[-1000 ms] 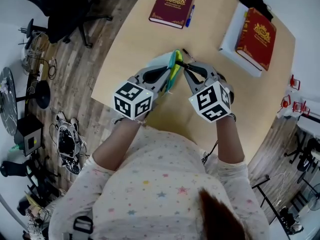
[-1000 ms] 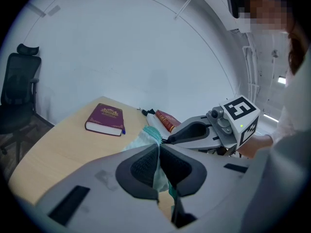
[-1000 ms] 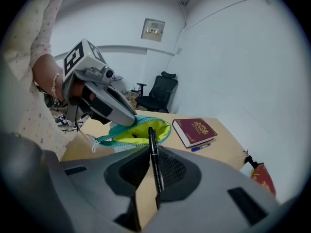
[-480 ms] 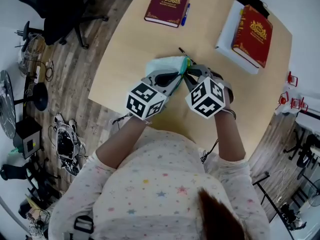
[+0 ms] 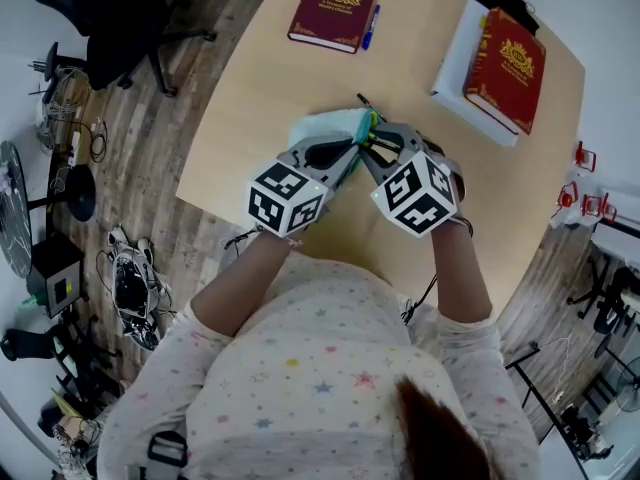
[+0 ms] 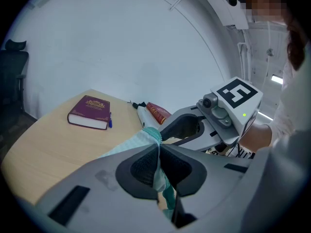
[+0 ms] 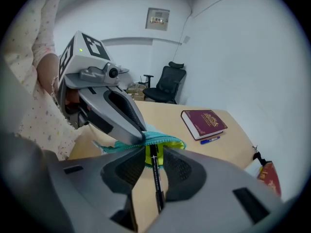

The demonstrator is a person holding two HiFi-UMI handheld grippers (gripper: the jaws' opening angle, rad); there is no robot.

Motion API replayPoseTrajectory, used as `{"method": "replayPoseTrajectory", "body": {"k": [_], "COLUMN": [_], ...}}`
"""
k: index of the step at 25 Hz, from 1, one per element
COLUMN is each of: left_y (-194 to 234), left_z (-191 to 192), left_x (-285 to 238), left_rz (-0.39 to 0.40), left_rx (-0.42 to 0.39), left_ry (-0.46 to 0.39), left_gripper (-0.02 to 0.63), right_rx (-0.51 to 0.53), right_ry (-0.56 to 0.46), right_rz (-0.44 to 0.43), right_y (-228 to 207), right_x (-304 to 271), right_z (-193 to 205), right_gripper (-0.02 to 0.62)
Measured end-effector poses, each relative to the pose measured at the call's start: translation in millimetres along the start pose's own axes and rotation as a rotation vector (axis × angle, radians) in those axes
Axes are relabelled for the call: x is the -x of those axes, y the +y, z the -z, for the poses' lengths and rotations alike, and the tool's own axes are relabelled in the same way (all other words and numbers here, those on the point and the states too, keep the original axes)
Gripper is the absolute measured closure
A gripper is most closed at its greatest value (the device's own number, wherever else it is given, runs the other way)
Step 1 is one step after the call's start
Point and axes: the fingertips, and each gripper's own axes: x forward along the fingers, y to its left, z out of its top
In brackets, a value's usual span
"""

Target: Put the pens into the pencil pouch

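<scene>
Your left gripper [image 6: 158, 165] clamps the rim of the limp teal fabric pouch [image 6: 138, 143]; hold it near the mouth. Your right gripper [image 7: 154, 169] pinches the light, rigid black pen [image 7: 156, 181], tip at the pouch opening; its smooth barrel may slip.

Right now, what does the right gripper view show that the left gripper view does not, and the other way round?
Only the right gripper view: the black pen held in the right gripper, its tip at the yellow-lined mouth of the pencil pouch.
Only the left gripper view: the left gripper seen along its own jaws, which are shut on the pouch's teal cloth, and the right gripper's marker cube.
Both: the pouch, the wooden table, the maroon book with a blue pen beside it, and the red book.
</scene>
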Motion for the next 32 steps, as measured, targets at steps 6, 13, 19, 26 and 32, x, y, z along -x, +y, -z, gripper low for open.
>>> {"method": "replayPoseTrajectory", "body": {"k": [6, 13, 19, 26, 32], "left_y": [-0.7, 0.9, 3.4, 4.3, 5.6], "left_z": [-0.6, -1.9, -3.9, -4.8, -4.8], "left_x": [1.0, 4.2, 7.9, 12.4, 13.8], "left_rz": [0.002, -0.003, -0.011, -0.017, -0.023], "left_rx": [-0.001, -0.011, -0.021, -0.023, -0.020], "left_ry": [0.001, 0.003, 0.003, 0.003, 0.000], "left_gripper": [0.586, 0.586, 0.586, 0.586, 0.586], "right_rx": [-0.049, -0.205, -0.332, -0.345, -0.322], "right_ry": [-0.041, -0.079, -0.117, -0.088, -0.087], "right_rz": [0.022, 0.049, 0.015, -0.019, -0.020], "right_y": [-9.1, -26.8, -22.3, -7.9, -6.9], "right_x": [22.8, 48.4, 52.9, 38.0, 36.4], "right_z": [-0.2, 27.2, 52.1, 69.5, 67.7], "right_gripper": [0.474, 0.447, 0.425, 0.426, 0.484]}}
